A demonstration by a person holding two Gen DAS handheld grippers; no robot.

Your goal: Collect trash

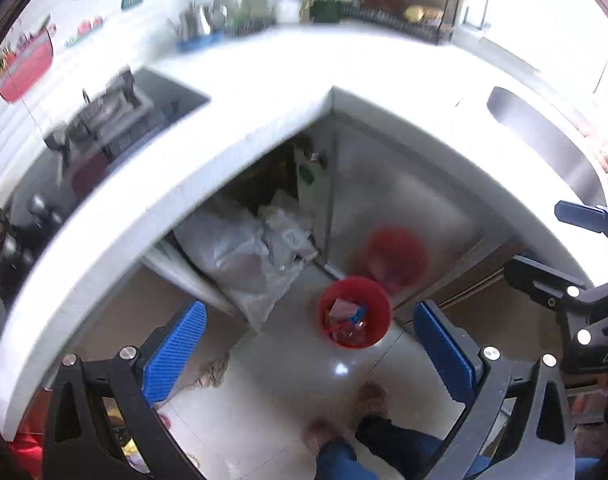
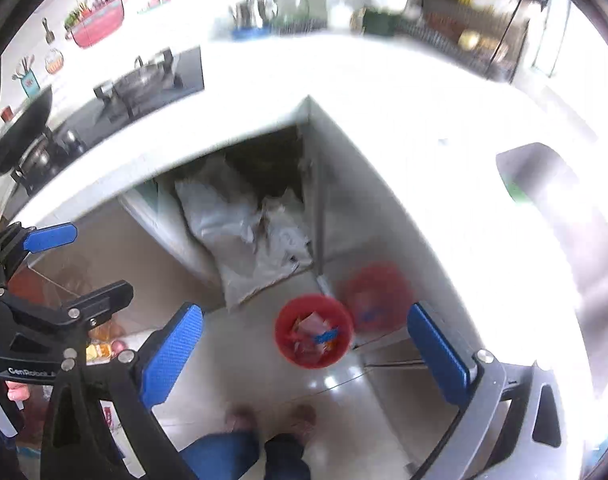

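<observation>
A small red bin (image 1: 324,300) (image 2: 281,320) stands on the pale floor tiles below the counter corner, far beneath both grippers. Crumpled wrappers (image 1: 346,316) (image 2: 312,334) in pink, white and blue lie inside it. My left gripper (image 1: 310,350) hangs high above the floor, its blue pads wide apart with nothing between them. My right gripper (image 2: 306,356) is open just as wide and is empty too. Each gripper shows at the edge of the other's view, the right gripper (image 1: 562,248) and the left gripper (image 2: 75,270).
A white L-shaped counter (image 1: 263,92) wraps round the corner, with a gas stove (image 1: 103,120) left and a steel sink (image 1: 544,132) right. Under it, an open cupboard holds plastic bags (image 1: 255,248). The steel door mirrors the bin. The person's feet (image 1: 372,396) stand nearby.
</observation>
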